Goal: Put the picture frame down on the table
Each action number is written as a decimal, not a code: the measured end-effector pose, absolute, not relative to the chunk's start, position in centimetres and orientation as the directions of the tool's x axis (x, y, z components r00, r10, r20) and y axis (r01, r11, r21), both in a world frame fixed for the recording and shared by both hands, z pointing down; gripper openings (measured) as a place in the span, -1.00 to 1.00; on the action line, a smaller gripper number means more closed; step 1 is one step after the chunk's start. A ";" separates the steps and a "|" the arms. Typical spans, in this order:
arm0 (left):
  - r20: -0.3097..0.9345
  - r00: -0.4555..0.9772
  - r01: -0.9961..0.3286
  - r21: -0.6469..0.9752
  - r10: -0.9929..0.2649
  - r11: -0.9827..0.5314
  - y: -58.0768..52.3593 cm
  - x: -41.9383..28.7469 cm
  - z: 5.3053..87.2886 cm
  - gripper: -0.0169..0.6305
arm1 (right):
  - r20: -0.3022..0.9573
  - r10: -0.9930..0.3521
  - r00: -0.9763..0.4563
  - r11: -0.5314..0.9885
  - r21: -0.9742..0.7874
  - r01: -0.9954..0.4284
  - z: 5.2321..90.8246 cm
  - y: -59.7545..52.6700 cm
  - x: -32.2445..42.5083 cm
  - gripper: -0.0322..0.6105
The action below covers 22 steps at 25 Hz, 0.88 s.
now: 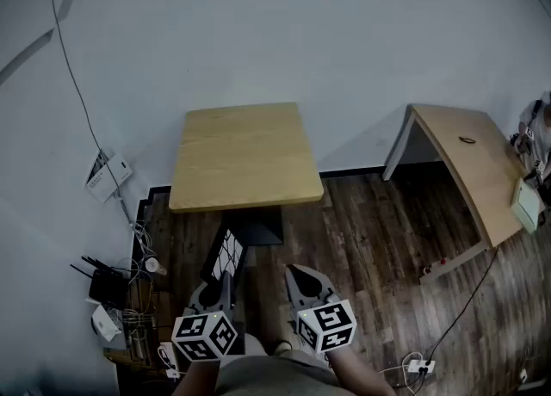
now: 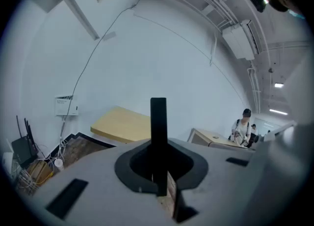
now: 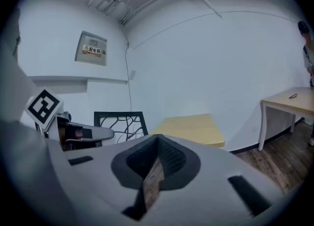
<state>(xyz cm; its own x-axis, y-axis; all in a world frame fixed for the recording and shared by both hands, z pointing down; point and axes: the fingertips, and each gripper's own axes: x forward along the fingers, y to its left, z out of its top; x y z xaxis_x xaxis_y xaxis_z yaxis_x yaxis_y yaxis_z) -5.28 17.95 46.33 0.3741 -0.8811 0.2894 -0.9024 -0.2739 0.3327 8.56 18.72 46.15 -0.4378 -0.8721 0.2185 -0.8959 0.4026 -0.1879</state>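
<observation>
The left gripper (image 1: pixel 223 279) was pinching a thin black picture frame (image 1: pixel 228 253) with a pale, branch-patterned panel. In the left gripper view the frame's dark edge (image 2: pixel 158 131) stood upright between the closed jaws, seen edge-on. The right gripper (image 1: pixel 303 281) hung just beside it with its jaws pressed together on nothing. From its own view, the frame (image 3: pixel 120 126) showed face-on at the left. The frame was in the air above the dark plank floor (image 1: pixel 370 222), near the front edge of the light wooden, square-topped table (image 1: pixel 245 155) but not yet over it. It looked light and stiff. A narrow rim gripped at one spot would probably let it swing about the pinch, and the panel, if glazed, would be fragile. The solid black border seemed the right place to hold, not the panel. The free right gripper could steady the opposite edge as the frame was lowered flat.
</observation>
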 end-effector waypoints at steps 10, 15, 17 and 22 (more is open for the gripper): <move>0.267 0.375 -0.882 0.398 -0.888 -0.252 19.9 -5.9 46.2 -0.88 | 0.221 -0.861 -0.458 0.429 -0.168 -0.888 45.5 20.8 8.0 -0.90; 0.260 0.382 -0.870 0.426 -0.887 -0.249 20.2 -5.9 46.6 -0.88 | 0.212 -0.858 -0.468 0.443 -0.158 -0.883 45.3 21.2 8.1 -0.90; 0.257 0.386 -0.867 0.429 -0.886 -0.253 20.4 -5.9 46.6 -0.88 | 0.203 -0.857 -0.474 0.446 -0.168 -0.879 45.2 21.4 7.9 -0.90; 0.247 0.379 -0.875 0.408 -0.892 -0.259 20.4 -6.3 46.1 -0.88 | 0.191 -0.853 -0.485 0.457 -0.175 -0.872 44.7 21.2 7.5 -0.90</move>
